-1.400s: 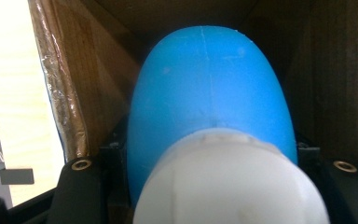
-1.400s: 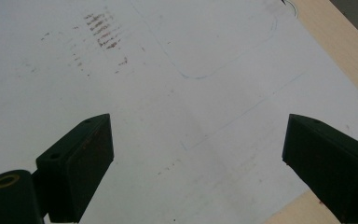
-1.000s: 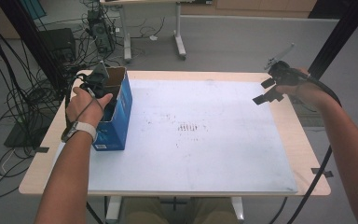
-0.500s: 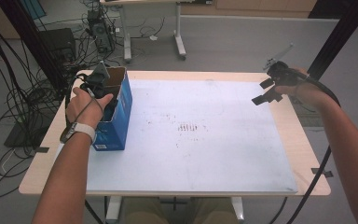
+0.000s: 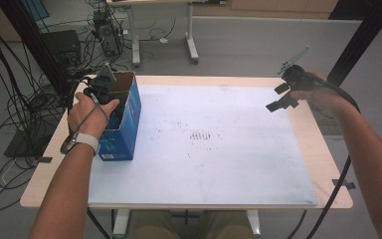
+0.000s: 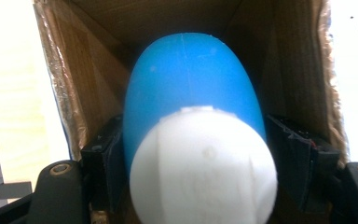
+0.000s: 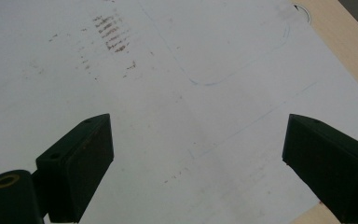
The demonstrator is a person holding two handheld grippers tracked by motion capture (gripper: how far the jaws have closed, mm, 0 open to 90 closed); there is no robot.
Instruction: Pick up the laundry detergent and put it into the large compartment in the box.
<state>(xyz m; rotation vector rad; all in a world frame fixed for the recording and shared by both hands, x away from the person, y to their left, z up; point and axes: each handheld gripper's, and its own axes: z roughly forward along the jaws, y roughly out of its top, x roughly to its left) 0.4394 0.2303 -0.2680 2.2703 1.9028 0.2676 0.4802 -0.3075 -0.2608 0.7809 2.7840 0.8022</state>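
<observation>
A blue bottle (image 6: 191, 84) with a white cap (image 6: 203, 163) lies inside an open blue cardboard box (image 5: 124, 124) at the table's left side. My left gripper (image 6: 196, 154) reaches down into that box (image 6: 88, 79). Its jaws flank the bottle on both sides and have just been opening, so the pads sit beside the bottle without squeezing it. In the high view the left gripper (image 5: 107, 92) is half hidden behind the hand and the box rim. My right gripper (image 5: 278, 97) hovers over the table's far right corner, open and empty, as the right gripper view (image 7: 196, 154) confirms.
A white sheet (image 5: 209, 164) covers most of the wooden table, with dark smudges (image 5: 199, 135) near its middle. The sheet's edge and bare wood (image 7: 335, 28) lie close to the right gripper. Cables and equipment stand on the floor beyond the table's left side.
</observation>
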